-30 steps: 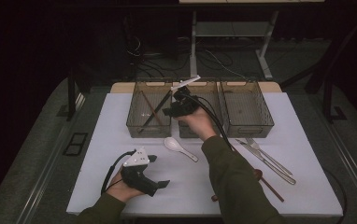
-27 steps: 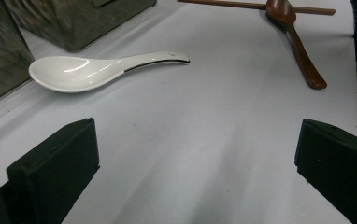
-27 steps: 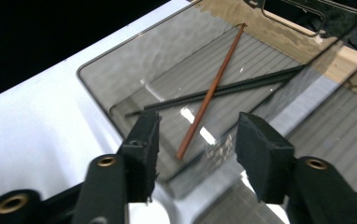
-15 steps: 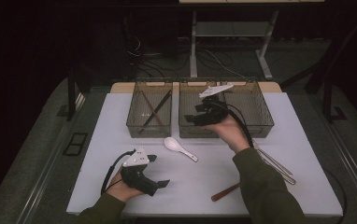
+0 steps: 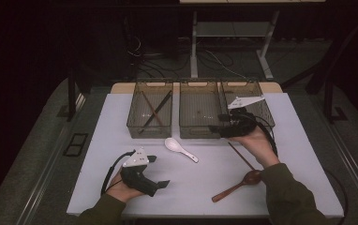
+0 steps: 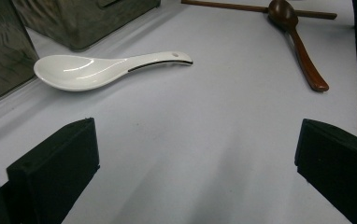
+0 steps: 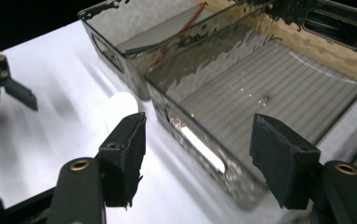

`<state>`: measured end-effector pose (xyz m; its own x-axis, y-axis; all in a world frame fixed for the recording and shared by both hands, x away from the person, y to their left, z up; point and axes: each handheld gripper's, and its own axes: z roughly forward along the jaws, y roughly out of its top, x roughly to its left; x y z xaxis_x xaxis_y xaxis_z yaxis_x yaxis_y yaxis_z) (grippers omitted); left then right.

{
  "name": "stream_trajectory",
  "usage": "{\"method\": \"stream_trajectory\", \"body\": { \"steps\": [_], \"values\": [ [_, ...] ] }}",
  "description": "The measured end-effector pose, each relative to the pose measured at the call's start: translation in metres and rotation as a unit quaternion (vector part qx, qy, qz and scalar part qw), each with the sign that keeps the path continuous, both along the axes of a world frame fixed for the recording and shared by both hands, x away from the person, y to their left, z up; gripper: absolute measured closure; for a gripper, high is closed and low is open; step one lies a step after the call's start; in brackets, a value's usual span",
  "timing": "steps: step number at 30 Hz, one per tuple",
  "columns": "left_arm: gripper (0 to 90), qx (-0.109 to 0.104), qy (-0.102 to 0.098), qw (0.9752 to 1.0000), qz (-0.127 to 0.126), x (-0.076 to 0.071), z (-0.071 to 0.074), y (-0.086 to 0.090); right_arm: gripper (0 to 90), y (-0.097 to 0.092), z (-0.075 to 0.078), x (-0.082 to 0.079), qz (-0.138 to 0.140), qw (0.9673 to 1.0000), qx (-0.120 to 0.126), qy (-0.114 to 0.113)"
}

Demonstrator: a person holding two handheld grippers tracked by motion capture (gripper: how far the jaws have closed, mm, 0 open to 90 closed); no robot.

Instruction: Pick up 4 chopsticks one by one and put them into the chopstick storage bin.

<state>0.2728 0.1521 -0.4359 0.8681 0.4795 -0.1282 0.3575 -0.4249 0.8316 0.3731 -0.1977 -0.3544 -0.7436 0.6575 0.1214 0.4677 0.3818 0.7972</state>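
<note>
Beside the middle bin (image 5: pixel 199 110), the right gripper (image 5: pixel 220 127) is seen empty, its jaws having just opened; a reach toward the wooden spoon (image 5: pixel 237 185) is judged next.

white spoon (image 5: pixel 178 148) | reddish-brown wooden spoon (image 5: pixel 237 186) | smoky grey bins (image 5: pixel 200 131) | white table (image 5: pixel 191 187)

A: What stands nearest the right gripper (image 5: pixel 214 129)?
B: The middle bin (image 5: pixel 199 108), a smoky see-through box with a ribbed floor and slotted end handles, upright, empty. The jaws, apart, hover at its 4 o'clock corner.
A: And at 7 o'clock of it?
B: A glossy white spoon (image 5: pixel 180 148), bowl up, flat.
</note>
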Motion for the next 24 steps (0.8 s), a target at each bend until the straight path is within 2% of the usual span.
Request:
{"method": "stream_trajectory", "body": {
  "steps": [6,11,16,18,24],
  "values": [
    [0.0,0.004,-0.003,1.0000,-0.006,0.000,-0.001,0.002,37.4,-0.016,-0.006,-0.013,-0.004,1.0000,-0.001,0.000],
    [0.0,0.006,-0.004,1.0000,-0.001,0.000,0.000,0.005,39.1,-0.031,-0.012,-0.024,-0.005,1.0000,0.000,0.004],
    [0.0,0.007,-0.003,1.0000,-0.001,0.000,-0.001,0.004,42.5,-0.048,-0.020,-0.035,-0.009,0.9999,-0.002,0.013],
    [0.0,0.007,-0.004,1.0000,-0.001,0.000,-0.001,0.003,43.2,-0.056,-0.021,-0.040,-0.009,0.9998,0.005,0.018],
    [0.0,0.007,-0.006,1.0000,0.001,0.000,0.000,0.004,43.5,-0.075,-0.027,-0.052,-0.018,0.9996,-0.003,0.021]
  ]
}}
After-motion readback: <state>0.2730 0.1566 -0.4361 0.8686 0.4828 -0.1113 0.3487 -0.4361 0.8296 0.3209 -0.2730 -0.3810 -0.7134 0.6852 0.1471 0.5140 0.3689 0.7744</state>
